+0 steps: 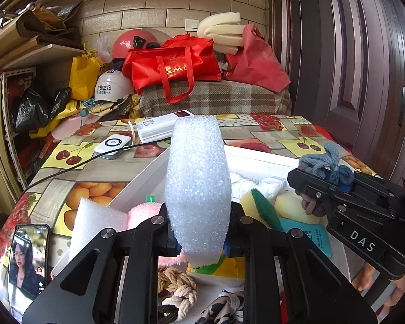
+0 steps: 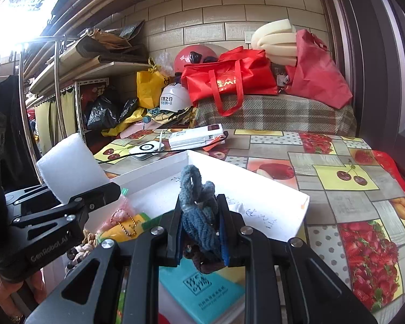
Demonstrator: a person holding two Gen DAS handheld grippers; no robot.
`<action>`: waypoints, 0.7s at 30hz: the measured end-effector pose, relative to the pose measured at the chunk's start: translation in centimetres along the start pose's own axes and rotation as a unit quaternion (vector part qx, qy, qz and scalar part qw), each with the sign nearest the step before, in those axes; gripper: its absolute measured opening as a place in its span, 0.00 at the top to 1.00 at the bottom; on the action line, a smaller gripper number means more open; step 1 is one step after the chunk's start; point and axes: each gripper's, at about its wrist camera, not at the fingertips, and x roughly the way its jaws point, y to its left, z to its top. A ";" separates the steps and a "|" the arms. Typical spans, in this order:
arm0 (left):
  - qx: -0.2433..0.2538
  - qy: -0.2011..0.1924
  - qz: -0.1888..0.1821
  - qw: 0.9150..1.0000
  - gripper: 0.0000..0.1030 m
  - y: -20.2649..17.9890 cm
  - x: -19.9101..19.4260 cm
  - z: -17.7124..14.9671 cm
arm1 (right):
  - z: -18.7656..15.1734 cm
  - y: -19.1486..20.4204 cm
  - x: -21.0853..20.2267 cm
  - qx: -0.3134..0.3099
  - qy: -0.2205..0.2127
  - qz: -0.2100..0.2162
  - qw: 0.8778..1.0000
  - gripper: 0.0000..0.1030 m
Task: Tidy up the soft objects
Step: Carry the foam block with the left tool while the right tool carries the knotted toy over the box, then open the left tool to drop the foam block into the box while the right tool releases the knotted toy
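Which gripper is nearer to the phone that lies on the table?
Left. The left gripper, shut on the white foam piece, is just beside the phone. The right gripper, holding the blue-grey knitted tie, is across the white tray.

Each camera sits just behind its own jaws and looks forward, slightly down, very near to the white box [image 1: 151, 172] on the table [image 2: 334, 172]. Both views share this box, the table and the red bag [image 1: 172, 64] behind.
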 end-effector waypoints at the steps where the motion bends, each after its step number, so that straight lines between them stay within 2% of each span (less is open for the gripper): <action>1: 0.000 -0.001 0.000 1.000 0.80 0.0 0.0 0.0 | 0.1 0.1 0.2 -0.001 0.000 -0.001 1.000 0.80; 7: 0.007 -0.006 0.013 1.000 0.80 0.2 0.5 0.5 | 0.4 0.3 1.0 -0.004 0.003 -0.002 1.000 0.79; 19: 0.008 -0.012 0.015 1.000 0.80 0.7 0.9 0.8 | 0.6 0.7 1.1 -0.010 -0.007 -0.005 1.000 0.78; 21: 0.007 -0.016 0.016 1.000 0.75 0.7 0.7 0.8 | 0.6 0.7 0.9 -0.010 -0.015 -0.008 1.000 0.78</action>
